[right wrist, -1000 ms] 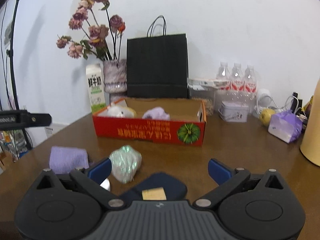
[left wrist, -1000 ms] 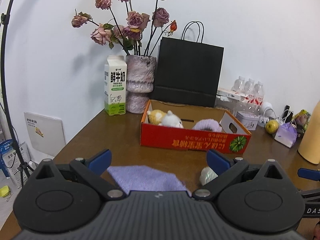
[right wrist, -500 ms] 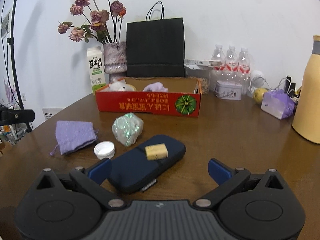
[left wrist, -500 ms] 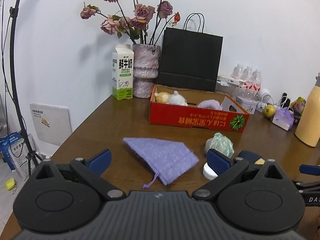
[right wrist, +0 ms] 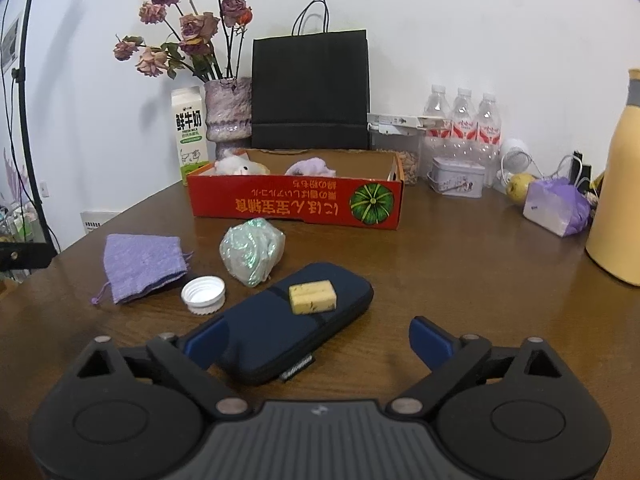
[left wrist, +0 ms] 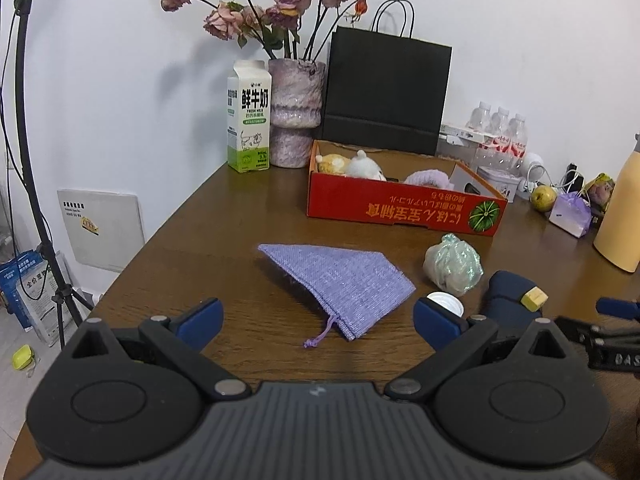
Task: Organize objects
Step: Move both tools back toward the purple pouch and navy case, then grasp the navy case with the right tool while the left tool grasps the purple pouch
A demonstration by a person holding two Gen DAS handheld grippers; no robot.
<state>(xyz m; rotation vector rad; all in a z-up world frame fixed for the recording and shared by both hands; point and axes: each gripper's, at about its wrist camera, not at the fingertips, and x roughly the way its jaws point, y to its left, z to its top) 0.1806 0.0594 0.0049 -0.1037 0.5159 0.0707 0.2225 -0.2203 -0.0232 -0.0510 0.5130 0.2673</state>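
My left gripper (left wrist: 316, 320) is open and holds nothing; a purple drawstring pouch (left wrist: 336, 284) lies flat on the table just ahead of it. My right gripper (right wrist: 316, 340) is open with its jaws closing. The near end of a navy zip case (right wrist: 296, 320) lies between its fingers, and the right finger (right wrist: 430, 340) stands apart from it. A yellow block (right wrist: 312, 298) rests on the case. Beside it sit a white cap (right wrist: 203, 294) and an iridescent wrapped ball (right wrist: 252, 250). Behind stands a red cardboard box (right wrist: 296, 204) with plush toys inside.
Along the back wall stand a milk carton (left wrist: 248, 120), a vase of dried roses (left wrist: 296, 112), a black paper bag (left wrist: 384, 96) and water bottles (right wrist: 464, 124). A yellow flask (right wrist: 616, 200) and a purple packet (right wrist: 556, 206) are at right. A tripod (left wrist: 36, 200) stands beyond the table's left edge.
Both grippers have drawn back and sunk a little, so the pouch and the case now lie further ahead of them. The right fingers stand slightly closer together.
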